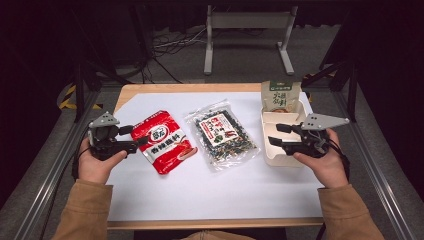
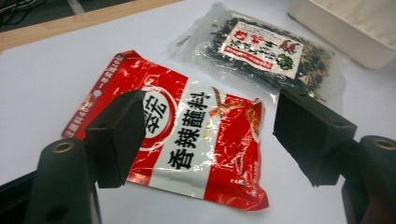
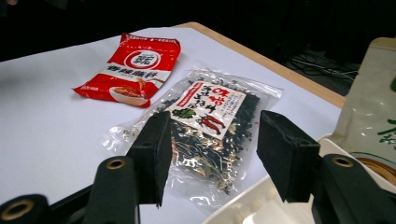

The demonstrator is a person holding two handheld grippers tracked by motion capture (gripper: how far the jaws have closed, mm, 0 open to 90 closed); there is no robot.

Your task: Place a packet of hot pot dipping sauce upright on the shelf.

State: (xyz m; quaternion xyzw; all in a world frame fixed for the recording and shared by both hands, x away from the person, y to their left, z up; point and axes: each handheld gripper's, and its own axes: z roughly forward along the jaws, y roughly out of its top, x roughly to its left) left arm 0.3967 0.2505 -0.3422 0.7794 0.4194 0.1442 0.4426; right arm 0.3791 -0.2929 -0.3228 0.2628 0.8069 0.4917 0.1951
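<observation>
Red packet (image 1: 161, 141) lies just ahead of the spread left gripper (image 1: 137, 139)
Its long axis runs diagonally; right gripper (image 1: 276, 135), also spread, hovers over the tray (image 1: 278, 159), well apart

I see the red packet (image 1: 162, 141) lying flat on the white sheet, at about nine o'clock from the middle of the table. It is glossy red with a white band of dark characters and a round white emblem near its upper end (image 2: 180, 135). It sits skewed, its long axis running from ten o'clock down to four o'clock, the lower corner slightly curled. At its three o'clock, just beside it, the clear packet (image 1: 222, 134) of dark dried bits lies flat, white label up (image 3: 205, 121).
</observation>
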